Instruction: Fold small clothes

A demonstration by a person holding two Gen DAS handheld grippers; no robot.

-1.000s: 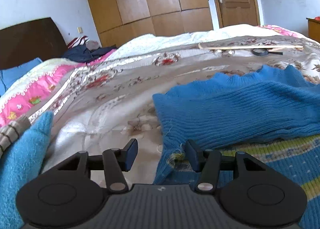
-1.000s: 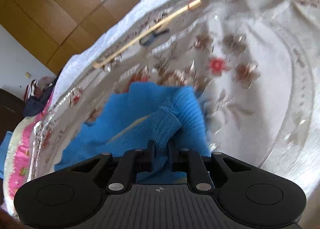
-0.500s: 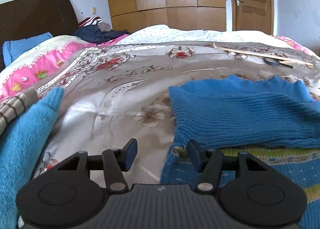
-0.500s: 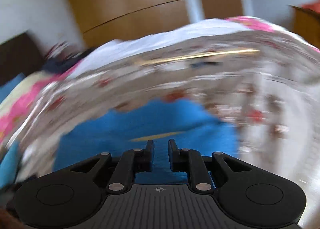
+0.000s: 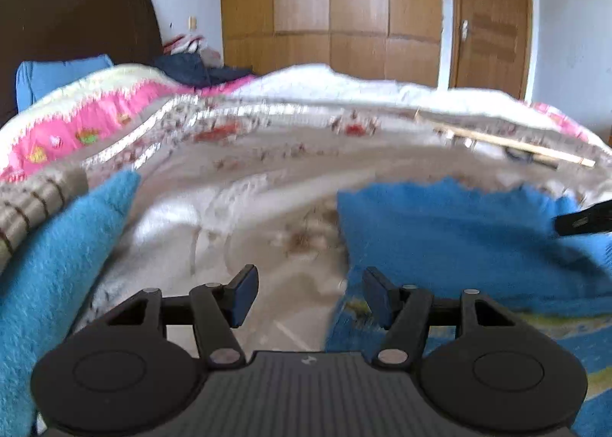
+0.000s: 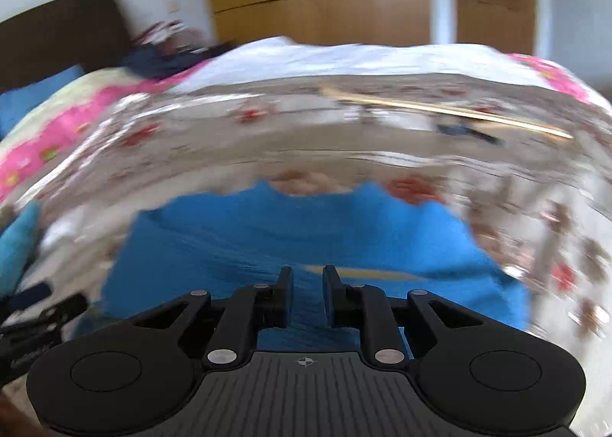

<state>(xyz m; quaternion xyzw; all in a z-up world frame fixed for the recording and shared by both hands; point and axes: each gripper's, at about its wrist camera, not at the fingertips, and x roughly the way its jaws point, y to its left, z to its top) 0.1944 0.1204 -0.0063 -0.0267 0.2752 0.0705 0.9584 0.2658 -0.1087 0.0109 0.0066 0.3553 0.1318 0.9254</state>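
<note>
Both tongs, left [image 5: 308, 295] and right [image 6: 305, 295], stand apart, empty; your sweater [image 6: 306, 242] fold can spring loose on the bed [image 6: 382, 154].

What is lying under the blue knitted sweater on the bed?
The blue sweater lies on the flowered bedspread. At its near edge a blue and yellow-green striped fabric shows from beneath it. How far that fabric goes under is covered.

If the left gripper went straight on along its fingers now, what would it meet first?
Most likely the floral bedspread: the left gripper stands open and empty, aimed down at bare cover. The blue sweater edge lies just right of that line by the right finger, so a brush against it is possible; blur hides depth.
</note>
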